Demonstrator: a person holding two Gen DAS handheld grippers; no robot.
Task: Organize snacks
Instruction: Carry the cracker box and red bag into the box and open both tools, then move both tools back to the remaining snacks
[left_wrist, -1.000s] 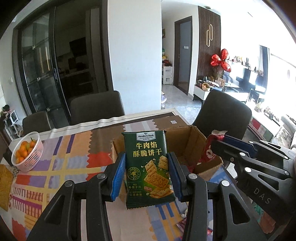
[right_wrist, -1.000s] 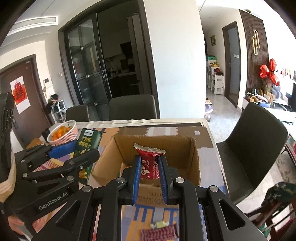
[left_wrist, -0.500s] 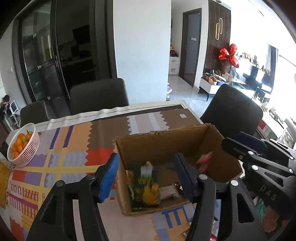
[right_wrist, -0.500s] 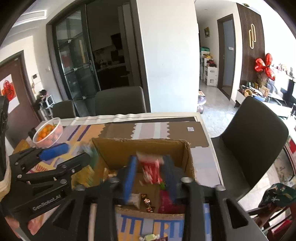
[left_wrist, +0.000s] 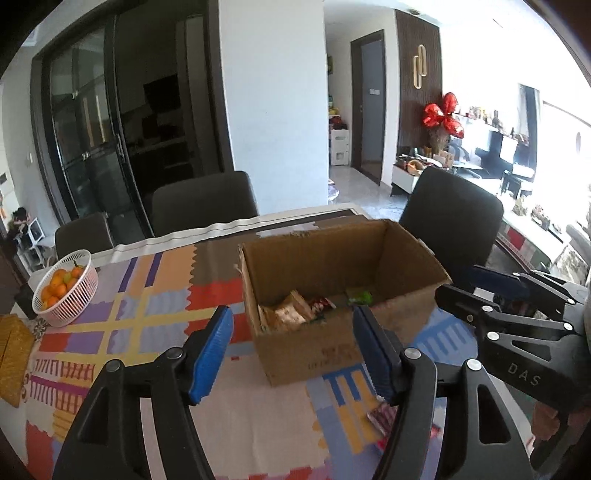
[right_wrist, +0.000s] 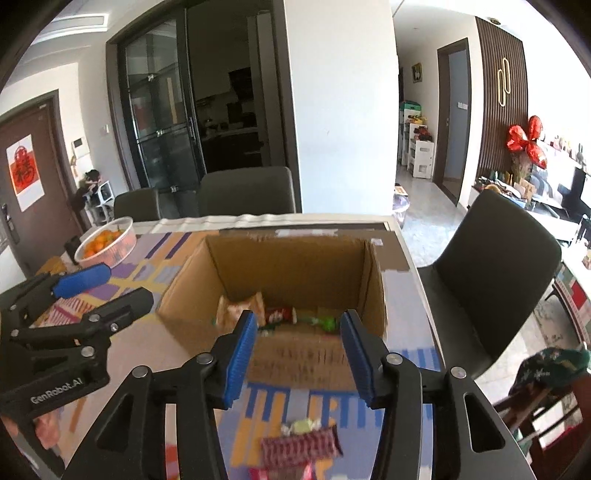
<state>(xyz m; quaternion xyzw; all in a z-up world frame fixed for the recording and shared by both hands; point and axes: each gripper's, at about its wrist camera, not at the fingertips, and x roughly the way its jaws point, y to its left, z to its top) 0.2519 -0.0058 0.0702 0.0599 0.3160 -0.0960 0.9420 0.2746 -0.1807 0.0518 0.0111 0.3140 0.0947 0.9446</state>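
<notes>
An open cardboard box (left_wrist: 328, 258) (right_wrist: 291, 266) stands on the table and holds several snack packets (left_wrist: 291, 312), among them a red bar (right_wrist: 279, 314) and a green sweet (right_wrist: 325, 323). My left gripper (left_wrist: 291, 350) is open and empty, just in front of the box's left half. My right gripper (right_wrist: 297, 350) is open and empty, in front of the box's near wall. Loose snacks lie on the cloth near me: a red-patterned packet (right_wrist: 301, 445) with a small sweet (right_wrist: 301, 426), and a red packet (left_wrist: 384, 413).
A patterned cloth (left_wrist: 155, 317) covers the table. A white basket of oranges (left_wrist: 64, 288) (right_wrist: 107, 240) stands at the far left. Dark chairs (left_wrist: 205, 201) (right_wrist: 491, 258) stand behind and to the right of the table. A yellow mat (left_wrist: 13, 350) lies at the left edge.
Both grippers opened and let go of their packets: the green cracker bag and the red bar dropped into the box. Both grippers then drew back from the box.
</notes>
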